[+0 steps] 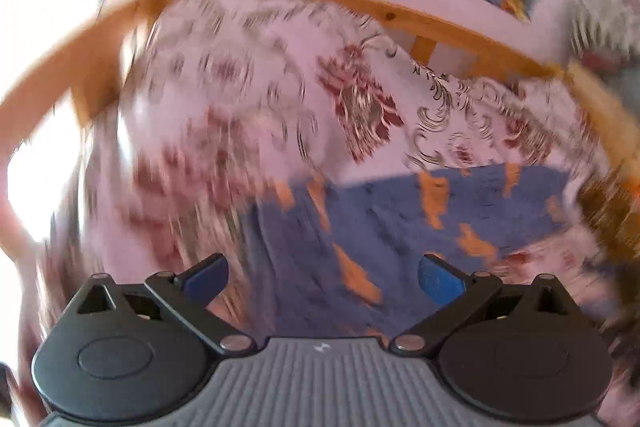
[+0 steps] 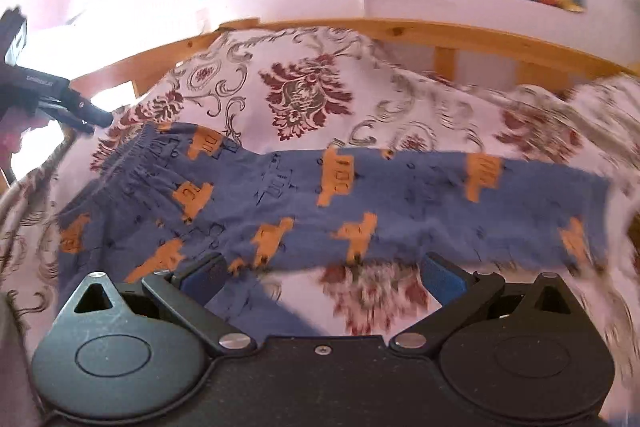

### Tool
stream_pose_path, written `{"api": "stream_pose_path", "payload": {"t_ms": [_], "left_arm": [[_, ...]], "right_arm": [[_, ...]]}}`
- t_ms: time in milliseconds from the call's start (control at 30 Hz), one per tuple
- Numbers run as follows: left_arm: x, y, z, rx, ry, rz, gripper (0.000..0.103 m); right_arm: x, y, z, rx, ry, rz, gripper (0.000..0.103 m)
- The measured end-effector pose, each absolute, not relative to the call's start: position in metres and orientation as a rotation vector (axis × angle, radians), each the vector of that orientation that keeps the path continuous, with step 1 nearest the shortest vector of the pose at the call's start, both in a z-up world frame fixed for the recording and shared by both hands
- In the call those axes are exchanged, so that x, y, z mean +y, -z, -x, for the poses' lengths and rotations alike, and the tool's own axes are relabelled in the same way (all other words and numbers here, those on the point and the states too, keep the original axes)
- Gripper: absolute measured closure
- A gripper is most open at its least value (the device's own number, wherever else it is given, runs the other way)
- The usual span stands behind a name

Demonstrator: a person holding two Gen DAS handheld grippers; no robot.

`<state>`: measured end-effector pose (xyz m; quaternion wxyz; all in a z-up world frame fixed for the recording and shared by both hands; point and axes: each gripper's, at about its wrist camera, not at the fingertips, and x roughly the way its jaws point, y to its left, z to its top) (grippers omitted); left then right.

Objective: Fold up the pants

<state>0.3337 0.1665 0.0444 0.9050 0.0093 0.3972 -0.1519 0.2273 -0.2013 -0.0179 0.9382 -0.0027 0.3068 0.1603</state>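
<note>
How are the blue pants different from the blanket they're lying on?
The pants are blue with orange shapes; the blanket is pale with dark red flowers and grey swirls. The pants are small and lie in a long strip; the blanket spreads wide under them, up to the wooden bed frame. Both are patterned cloth lying on the bed.

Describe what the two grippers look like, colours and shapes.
Both grippers have black linkage arms, round black side discs, silver pivot bolts and blue finger pads. The left gripper has a ribbed grey centre plate; the right gripper has a plain black one with one screw.
</note>
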Motion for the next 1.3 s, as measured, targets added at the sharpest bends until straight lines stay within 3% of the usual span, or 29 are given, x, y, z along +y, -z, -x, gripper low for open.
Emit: {"api": "stream_pose_path", "payload": {"t_ms": [167, 367, 533, 733, 967, 1033, 1067, 1133, 1167, 1233, 1300], "left_arm": [[0.12, -0.037, -0.372, 0.727, 0.388, -0.456, 0.0], [0.096, -0.026, -0.426, 0.819, 0.595, -0.584, 0.001], [0.096, -0.015, -0.459, 0.935, 0.68, -0.565, 0.018], [0.103, 0.001, -0.481, 1.025, 0.695, -0.534, 0.045], [0.101, 0.009, -0.489, 1.095, 0.682, -0.575, 0.051], [0.099, 0.011, -0.49, 1.114, 0.671, -0.584, 0.06], [0.098, 0.011, -0.49, 1.122, 0.661, -0.588, 0.063], [0.095, 0.014, -0.49, 1.14, 0.635, -0.601, 0.081], [0.094, 0.015, -0.491, 1.148, 0.614, -0.606, 0.083], [0.091, 0.015, -0.491, 1.164, 0.583, -0.611, 0.096], [0.088, 0.014, -0.489, 1.167, 0.57, -0.61, 0.101]], "right_arm": [[-0.193, 0.024, -0.293, 0.659, -0.377, 0.114, 0.001], [-0.183, 0.03, -0.359, 0.654, -0.443, 0.303, 0.001], [-0.175, 0.03, -0.422, 0.694, -0.53, 0.442, 0.001], [-0.173, 0.037, -0.467, 0.787, -0.591, 0.475, 0.019], [-0.166, 0.053, -0.481, 0.855, -0.614, 0.515, 0.027], [-0.165, 0.056, -0.482, 0.863, -0.608, 0.524, 0.028], [-0.165, 0.057, -0.484, 0.863, -0.606, 0.524, 0.031], [-0.165, 0.057, -0.486, 0.866, -0.601, 0.518, 0.051], [-0.166, 0.056, -0.488, 0.869, -0.592, 0.509, 0.063], [-0.169, 0.054, -0.491, 0.889, -0.591, 0.469, 0.072], [-0.169, 0.053, -0.487, 0.888, -0.588, 0.469, 0.091]]}}
